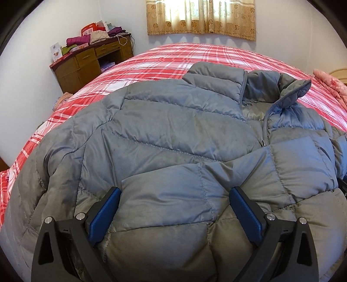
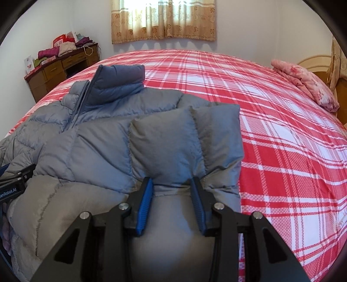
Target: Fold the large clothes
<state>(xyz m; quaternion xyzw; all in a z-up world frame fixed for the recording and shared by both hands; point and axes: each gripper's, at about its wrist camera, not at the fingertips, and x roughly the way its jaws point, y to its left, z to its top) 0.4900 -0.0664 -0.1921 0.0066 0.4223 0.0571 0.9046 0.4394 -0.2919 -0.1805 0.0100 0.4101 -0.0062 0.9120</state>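
One grey quilted down jacket (image 1: 173, 134) lies flat on the red-and-white plaid bed (image 1: 164, 60), front side up. Its long axis runs away from me, with the stand-up collar (image 1: 249, 86) at the far end and the hem near my grippers. The zip (image 1: 265, 128) is partly undone near the collar, so the two collar halves spread apart.

My left gripper (image 1: 174, 193) sits over the near part of the jacket with its two blue-padded fingers (image 1: 104, 217) spread wide. A sleeve folded across the jacket's front lies between them, but they do not pinch it. From the right wrist view, this left gripper's black body (image 2: 15, 180) shows at the left edge, resting against the fabric.

My right gripper (image 2: 171, 182) is closed onto a puffy fold of the jacket's right side (image 2: 169, 143), the cloth bulging up and forward from between the two blue pads (image 2: 144, 206). That pinched part stands just beside the jacket's right edge, with bare plaid bed beyond it.

One folded pink floral cloth (image 2: 308, 86) lies at the bed's far right corner. One brown wooden desk (image 1: 86, 63) with piled clothes stands by the far left wall, and one pair of tan patterned curtains (image 1: 201, 17) hangs above the bed.
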